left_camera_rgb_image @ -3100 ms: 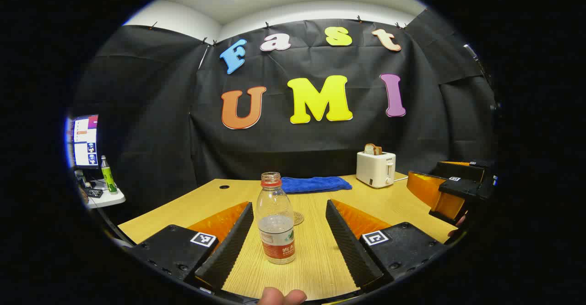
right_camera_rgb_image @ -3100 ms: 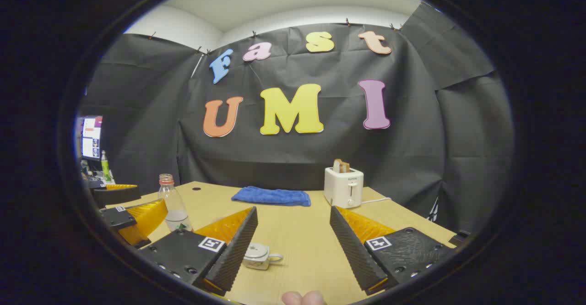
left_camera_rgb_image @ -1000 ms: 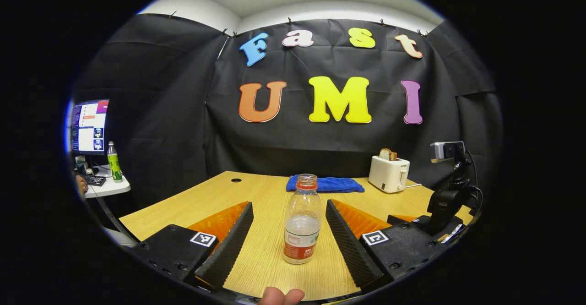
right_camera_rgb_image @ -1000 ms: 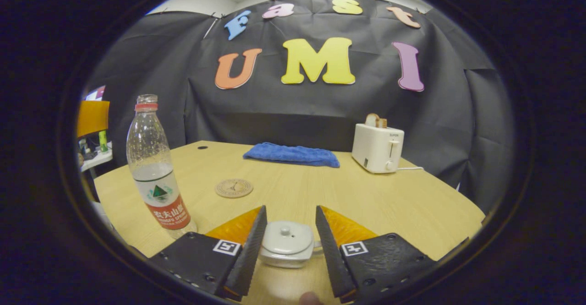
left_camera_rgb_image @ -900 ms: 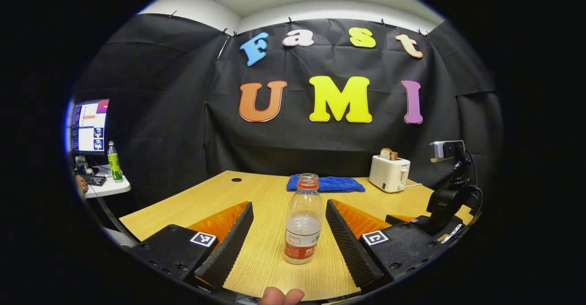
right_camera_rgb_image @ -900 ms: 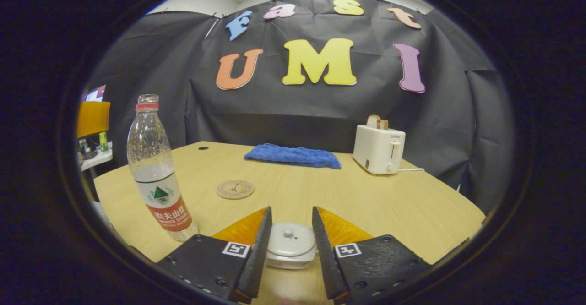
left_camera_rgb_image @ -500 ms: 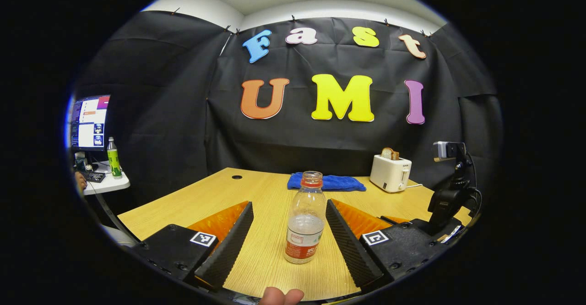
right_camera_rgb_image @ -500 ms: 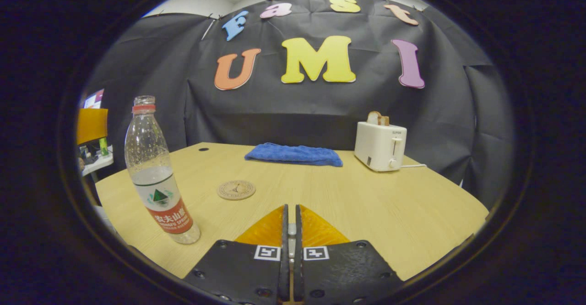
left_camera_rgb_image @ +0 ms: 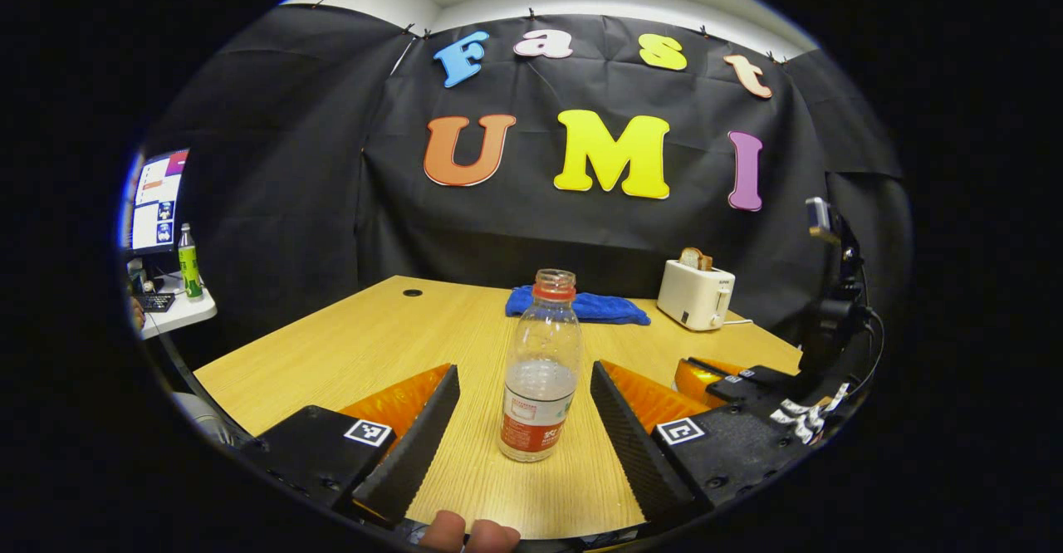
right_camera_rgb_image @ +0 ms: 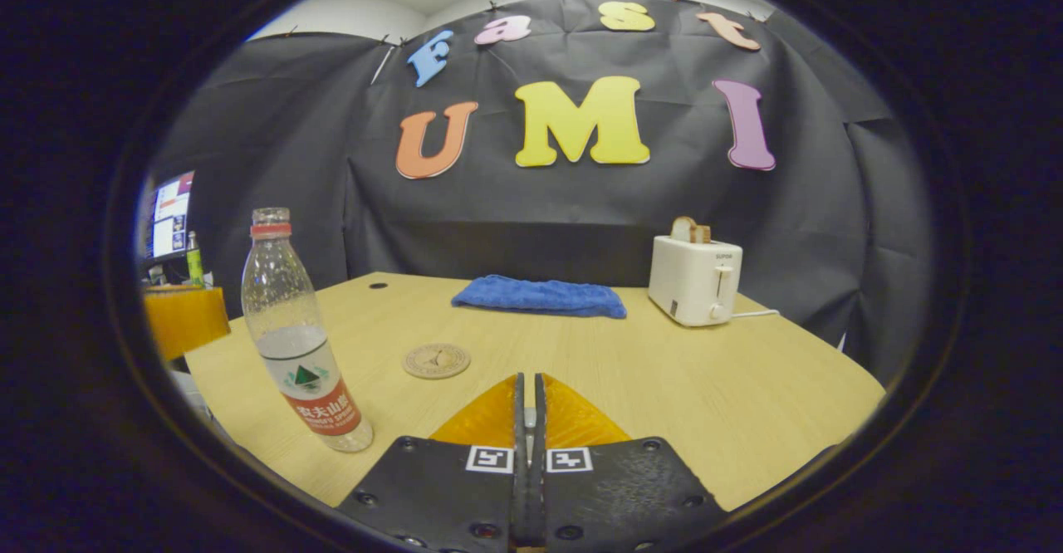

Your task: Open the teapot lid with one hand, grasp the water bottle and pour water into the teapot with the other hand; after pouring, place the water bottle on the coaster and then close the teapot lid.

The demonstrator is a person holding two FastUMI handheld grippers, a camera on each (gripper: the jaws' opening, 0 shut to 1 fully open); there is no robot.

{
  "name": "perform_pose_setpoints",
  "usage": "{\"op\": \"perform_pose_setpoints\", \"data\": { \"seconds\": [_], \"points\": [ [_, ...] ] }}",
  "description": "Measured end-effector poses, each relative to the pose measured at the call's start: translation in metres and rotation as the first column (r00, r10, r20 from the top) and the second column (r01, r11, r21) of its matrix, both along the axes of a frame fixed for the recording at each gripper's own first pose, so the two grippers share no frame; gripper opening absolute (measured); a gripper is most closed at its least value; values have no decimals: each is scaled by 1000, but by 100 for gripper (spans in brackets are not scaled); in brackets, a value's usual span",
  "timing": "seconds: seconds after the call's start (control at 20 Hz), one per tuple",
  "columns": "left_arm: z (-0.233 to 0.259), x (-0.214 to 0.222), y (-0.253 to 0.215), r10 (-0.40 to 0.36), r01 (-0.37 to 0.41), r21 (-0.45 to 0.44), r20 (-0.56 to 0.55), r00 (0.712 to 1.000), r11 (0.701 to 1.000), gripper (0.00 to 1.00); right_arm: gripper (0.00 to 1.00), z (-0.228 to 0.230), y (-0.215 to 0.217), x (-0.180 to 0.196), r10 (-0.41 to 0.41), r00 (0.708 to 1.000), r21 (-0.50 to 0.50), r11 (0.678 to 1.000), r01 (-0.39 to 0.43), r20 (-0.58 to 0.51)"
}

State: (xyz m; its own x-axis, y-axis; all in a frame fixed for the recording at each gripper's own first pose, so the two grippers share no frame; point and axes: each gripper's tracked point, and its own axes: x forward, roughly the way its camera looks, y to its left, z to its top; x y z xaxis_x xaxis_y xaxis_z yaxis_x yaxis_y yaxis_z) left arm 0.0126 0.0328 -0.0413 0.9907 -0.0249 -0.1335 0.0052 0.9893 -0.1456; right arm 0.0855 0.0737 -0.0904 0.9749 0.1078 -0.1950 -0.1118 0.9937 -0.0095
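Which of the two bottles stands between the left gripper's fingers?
The clear, capless water bottle on the table, not the green one on the side desk.

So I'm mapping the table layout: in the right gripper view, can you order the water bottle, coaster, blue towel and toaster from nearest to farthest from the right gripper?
1. Water bottle, near left, standing.
2. Coaster, just left of centre, flat on the table.
3. Blue towel at the back centre and toaster at the back right: too close to call.

Uncapped water bottle [left_camera_rgb_image: 540, 370] stands upright on table, coaster [right_camera_rgb_image: 436, 360] nearby.
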Motion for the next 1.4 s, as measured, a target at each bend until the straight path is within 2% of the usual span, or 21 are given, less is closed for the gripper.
{"op": "perform_pose_setpoints", "data": {
  "seconds": [0.15, 0.6, 0.95, 1.1, 1.15, 1.25, 1.4],
  "points": [
    [-21, 3, -8, -41, 41, -7, -34, 999, 999, 98, 0, 14, -10, -7, -10, 1000, -13, 1000, 10, 30],
    [-68, 35, -14, -42, 48, 53, -116, 992, 997, 99, 0, 31, -33, -23, -27, 997, -38, 999, 29, 72],
    [-84, 46, -9, -31, 39, 48, -164, 986, 998, 100, 0, 30, -49, -26, -40, 997, -49, 998, 43, 63],
    [-83, 49, -9, -33, 43, 56, -162, 986, 997, 95, 0, 32, -56, -27, -47, 997, -46, 998, 50, 67],
    [-83, 50, -9, -34, 45, 64, -167, 985, 997, 88, 0, 33, -58, -27, -49, 997, -42, 998, 51, 65],
    [-82, 49, -10, -37, 51, 82, -169, 985, 995, 82, 0, 34, -62, -29, -48, 997, -32, 998, 50, 64],
    [-71, 49, -4, -29, 59, 168, -175, 984, 984, 77, 0, 37, -73, -30, -49, 997, -22, 998, 50, 66]
  ]
}}
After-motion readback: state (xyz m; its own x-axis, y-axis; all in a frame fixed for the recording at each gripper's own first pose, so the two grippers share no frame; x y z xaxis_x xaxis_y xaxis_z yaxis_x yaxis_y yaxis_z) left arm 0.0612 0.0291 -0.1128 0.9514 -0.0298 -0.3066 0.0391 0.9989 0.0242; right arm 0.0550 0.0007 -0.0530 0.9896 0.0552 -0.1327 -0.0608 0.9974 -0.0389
